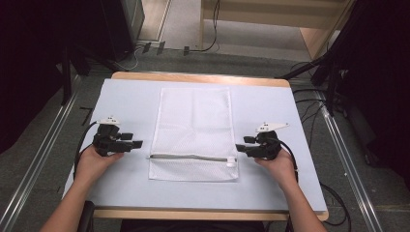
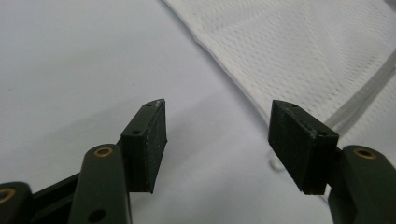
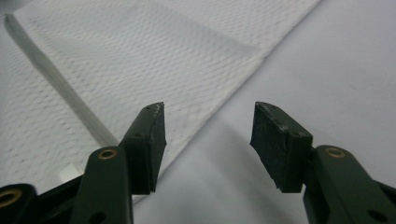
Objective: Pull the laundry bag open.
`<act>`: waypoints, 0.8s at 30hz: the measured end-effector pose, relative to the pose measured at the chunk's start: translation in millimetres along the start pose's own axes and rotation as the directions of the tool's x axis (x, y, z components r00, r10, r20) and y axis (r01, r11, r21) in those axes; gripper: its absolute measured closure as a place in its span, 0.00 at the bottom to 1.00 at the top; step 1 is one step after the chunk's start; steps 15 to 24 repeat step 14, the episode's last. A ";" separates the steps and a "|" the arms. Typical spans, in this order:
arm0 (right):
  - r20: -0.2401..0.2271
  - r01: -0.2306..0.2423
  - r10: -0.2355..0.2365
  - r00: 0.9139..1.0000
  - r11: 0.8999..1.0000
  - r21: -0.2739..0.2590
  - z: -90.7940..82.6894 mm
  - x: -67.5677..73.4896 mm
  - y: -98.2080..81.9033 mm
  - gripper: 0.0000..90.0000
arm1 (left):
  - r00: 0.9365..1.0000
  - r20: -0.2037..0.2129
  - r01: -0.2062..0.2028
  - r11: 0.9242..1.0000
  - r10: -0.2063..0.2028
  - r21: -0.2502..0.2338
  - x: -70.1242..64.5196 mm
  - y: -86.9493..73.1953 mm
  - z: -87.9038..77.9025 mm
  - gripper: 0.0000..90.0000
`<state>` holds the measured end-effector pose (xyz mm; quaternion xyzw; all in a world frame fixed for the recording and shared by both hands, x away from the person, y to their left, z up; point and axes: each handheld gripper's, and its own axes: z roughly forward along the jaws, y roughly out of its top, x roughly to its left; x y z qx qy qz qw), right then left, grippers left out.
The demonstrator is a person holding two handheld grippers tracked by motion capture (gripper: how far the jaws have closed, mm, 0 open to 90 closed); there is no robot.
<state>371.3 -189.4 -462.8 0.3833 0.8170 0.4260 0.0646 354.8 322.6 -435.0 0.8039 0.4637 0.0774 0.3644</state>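
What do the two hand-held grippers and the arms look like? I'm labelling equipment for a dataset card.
Each hand-held gripper, left and right, is black, with two blocky, flat-faced jaws on links with brass-coloured pivot rings. A pale three-cornered plate tops each, and a black cable trails from each one. The person's forearms are bare, with no sleeve in sight.

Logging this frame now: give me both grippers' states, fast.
Left gripper: open, holding nothing, beside the mesh bag.
Right gripper: open, holding nothing, at the bag's other edge.
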 end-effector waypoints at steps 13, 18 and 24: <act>0.068 -0.082 0.082 0.994 0.997 -0.004 -0.4 -15.6 -5.0 0.39 | 0.998 -0.013 0.068 0.998 -0.068 -0.012 12.7 -0.9 3.7 0.37; 0.068 -0.083 0.083 0.994 0.997 -0.005 -0.2 -15.8 -5.2 0.39 | 0.997 -0.010 0.072 0.997 -0.072 -0.008 13.3 -0.8 4.2 0.37; 0.068 -0.083 0.083 0.994 0.997 -0.005 -0.2 -15.8 -5.2 0.39 | 0.997 -0.010 0.072 0.997 -0.072 -0.008 13.3 -0.8 4.2 0.37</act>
